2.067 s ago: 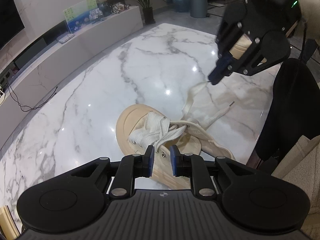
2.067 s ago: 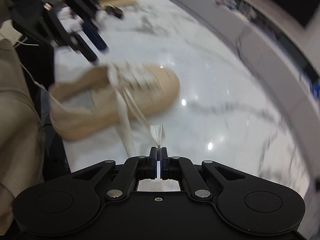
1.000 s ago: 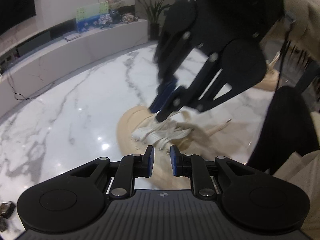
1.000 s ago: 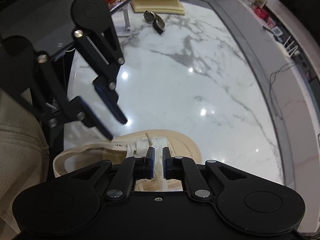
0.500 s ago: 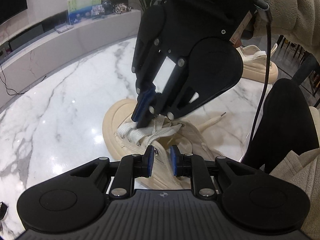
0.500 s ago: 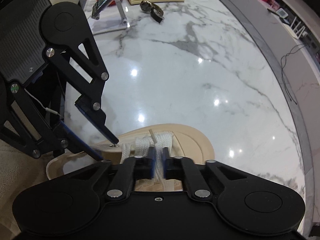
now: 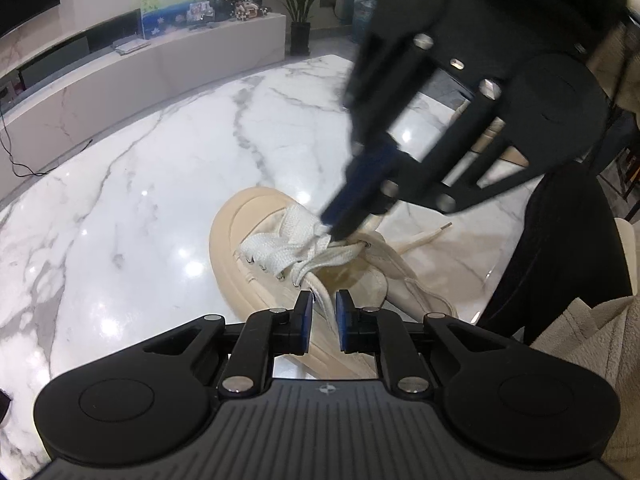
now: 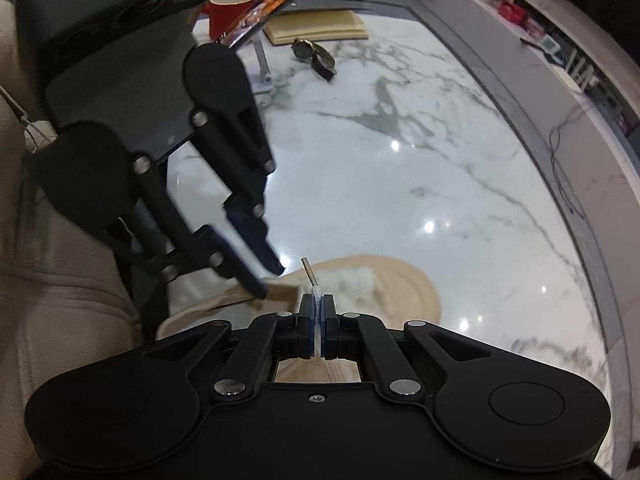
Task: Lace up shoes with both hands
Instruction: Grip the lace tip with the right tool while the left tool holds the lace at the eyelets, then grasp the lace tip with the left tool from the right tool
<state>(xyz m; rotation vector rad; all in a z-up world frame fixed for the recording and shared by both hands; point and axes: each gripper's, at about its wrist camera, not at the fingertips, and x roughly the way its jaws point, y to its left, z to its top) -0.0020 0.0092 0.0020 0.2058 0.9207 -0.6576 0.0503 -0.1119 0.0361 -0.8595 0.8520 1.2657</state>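
1. Right gripper [image 8: 318,312] is clamped on the flat white lace [image 8: 317,294] near its tip, over the cream canvas shoe [image 7: 256,280] on the marble table [image 7: 160,168].
2. Left gripper [image 7: 323,312] is closing around another strand, not yet pinching.
3. Next, I reckon: thread the tip through an eyelet.

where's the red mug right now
In the right wrist view the red mug stands at the far left end of the white marble table, beside the propped phone and tan notebook.
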